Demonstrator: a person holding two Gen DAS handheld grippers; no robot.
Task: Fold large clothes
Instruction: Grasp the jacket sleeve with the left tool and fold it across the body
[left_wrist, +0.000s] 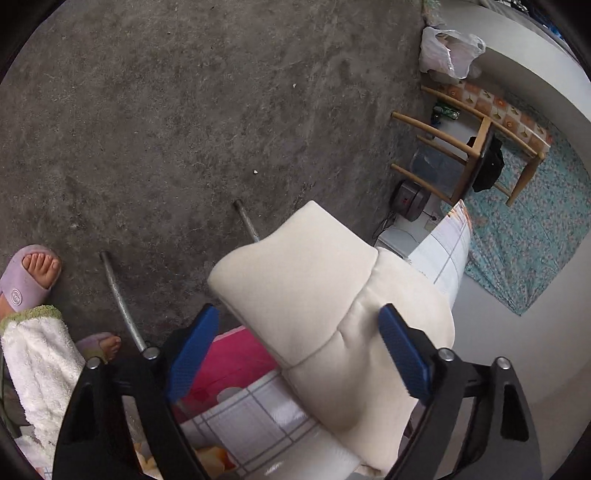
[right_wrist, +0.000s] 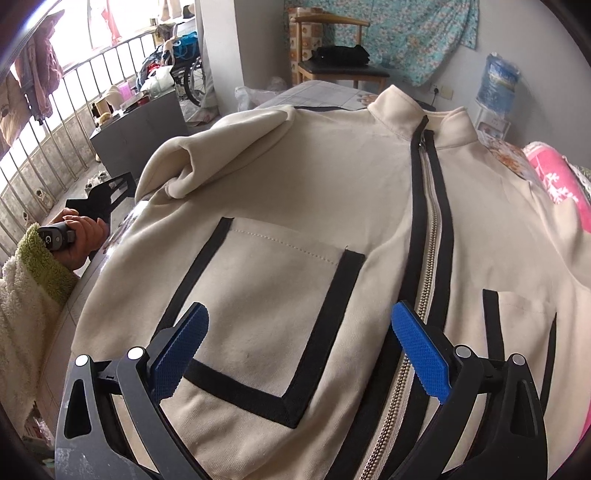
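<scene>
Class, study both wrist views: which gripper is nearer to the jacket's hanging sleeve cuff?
Left. The left gripper has the sleeve cuff between its open fingers at the bed's edge. The right gripper hovers open over the jacket's chest pocket, away from that sleeve.

Cream zip-front jacket (right_wrist: 295, 206) with stand-up collar (right_wrist: 417, 114), black trim along the metal zipper (right_wrist: 428, 206) and around two front patch pockets (right_wrist: 269, 310); laid front side up, zipper closed, collar at the far end. One sleeve (right_wrist: 207, 155) bunched and folded at the shoulder. In the left wrist view, sleeve end with ribbed cuff (left_wrist: 295, 273) hanging past the edge of the supporting surface.
</scene>
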